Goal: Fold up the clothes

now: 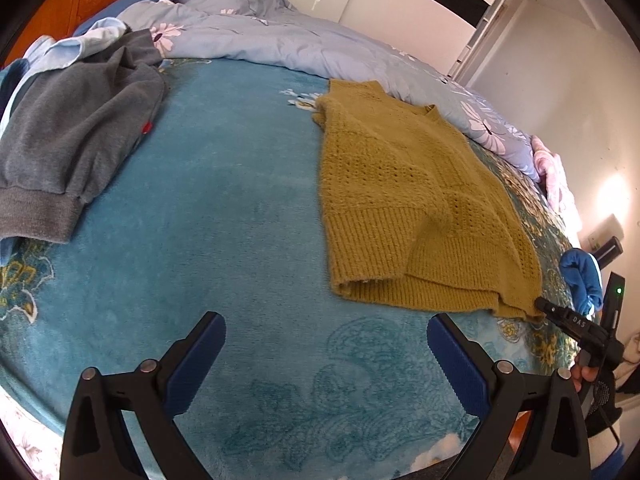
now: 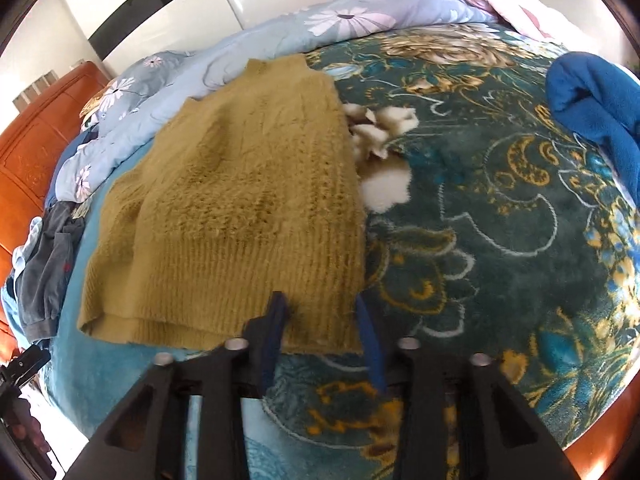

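the left gripper (image 1: 326,344) is hovering with its jaws spread wide and nothing between them, above the teal blanket (image 1: 224,216). the right gripper (image 2: 322,312) is sitting at the near right hem corner of the mustard knit sweater (image 2: 244,208), jaws partly apart; whether they are pinching the hem, i cannot tell. the sweater is lying flat ahead of both tongs, sleeves folded in. farther off to the left a grey sweatshirt (image 1: 76,136) is lying crumpled, and to the right a blue garment (image 2: 592,104).
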Action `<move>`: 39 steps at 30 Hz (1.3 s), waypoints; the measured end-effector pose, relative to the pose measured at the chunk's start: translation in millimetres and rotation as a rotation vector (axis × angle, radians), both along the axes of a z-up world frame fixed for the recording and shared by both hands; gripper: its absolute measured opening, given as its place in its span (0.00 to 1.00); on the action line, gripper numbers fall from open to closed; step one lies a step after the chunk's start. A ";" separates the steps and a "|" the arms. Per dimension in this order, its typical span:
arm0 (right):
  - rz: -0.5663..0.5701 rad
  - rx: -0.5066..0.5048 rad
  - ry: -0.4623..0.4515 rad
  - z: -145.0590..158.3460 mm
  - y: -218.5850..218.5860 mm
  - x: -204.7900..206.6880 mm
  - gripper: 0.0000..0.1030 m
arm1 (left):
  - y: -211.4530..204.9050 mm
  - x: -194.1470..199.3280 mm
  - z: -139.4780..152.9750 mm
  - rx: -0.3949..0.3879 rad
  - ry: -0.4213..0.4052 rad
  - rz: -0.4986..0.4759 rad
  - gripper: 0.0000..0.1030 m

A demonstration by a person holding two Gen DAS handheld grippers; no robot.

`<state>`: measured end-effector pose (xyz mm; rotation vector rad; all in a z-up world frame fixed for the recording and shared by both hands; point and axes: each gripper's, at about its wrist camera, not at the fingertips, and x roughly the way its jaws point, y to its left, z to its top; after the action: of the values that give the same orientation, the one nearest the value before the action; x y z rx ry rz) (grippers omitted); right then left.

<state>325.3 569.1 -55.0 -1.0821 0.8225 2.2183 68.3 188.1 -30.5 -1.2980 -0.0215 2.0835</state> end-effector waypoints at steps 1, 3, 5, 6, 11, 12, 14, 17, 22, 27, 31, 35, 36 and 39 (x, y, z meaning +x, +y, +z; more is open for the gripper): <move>-0.004 -0.008 -0.001 -0.9 1.7 1.2 0.15 | -0.1 -0.3 -0.7 0.001 -0.006 0.002 0.99; 0.000 -0.027 0.012 -0.9 4.3 3.2 0.12 | 1.0 0.6 -1.6 0.000 -0.009 -0.002 0.99; 0.011 -0.019 0.018 2.4 2.7 4.0 0.11 | 2.4 2.2 -2.3 -0.002 -0.010 -0.009 0.99; 0.016 -0.010 0.019 5.1 1.6 4.8 0.10 | 2.9 2.8 -2.5 -0.002 -0.010 -0.013 0.99; 0.008 0.045 0.006 18.4 5.9 17.9 0.09 | 3.6 3.3 0.7 0.004 -0.001 -0.030 0.99; 0.005 0.053 0.000 19.1 9.2 22.6 0.09 | 3.7 2.5 0.9 0.007 -0.002 -0.031 0.99; -0.007 0.059 -0.012 17.3 15.0 28.0 0.08 | 4.1 0.1 0.6 0.016 -0.010 -0.032 0.99; -0.038 0.035 -0.010 10.0 22.7 34.3 0.08 | 8.2 -9.7 -5.2 0.051 -0.050 -0.032 0.99; -0.034 0.004 -0.017 -2.3 21.4 31.5 0.09 | 17.6 -30.5 -19.5 0.123 -0.134 -0.034 0.99; -0.019 0.004 -0.013 -2.4 21.5 31.2 0.09 | 27.2 -54.7 -35.1 0.206 -0.236 -0.023 0.98; -0.001 0.015 -0.027 -3.8 20.8 28.0 0.09 | 37.6 -62.4 -44.6 0.218 -0.280 -0.025 0.92; -0.003 0.008 -0.019 -4.9 22.3 27.9 0.10 | 49.9 -60.4 -51.8 0.215 -0.317 -0.048 0.78; -0.002 0.007 -0.018 -5.2 22.8 27.9 0.10 | 50.7 -60.4 -53.2 0.221 -0.327 -0.044 0.76; 0.002 0.004 -0.013 -5.7 23.7 28.5 0.10 | 52.3 -60.8 -57.2 0.241 -0.358 -0.026 0.72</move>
<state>353.8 592.8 -60.7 -1.0951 0.8117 2.2112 7.5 240.4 -87.7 -1.4894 -0.3978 1.7397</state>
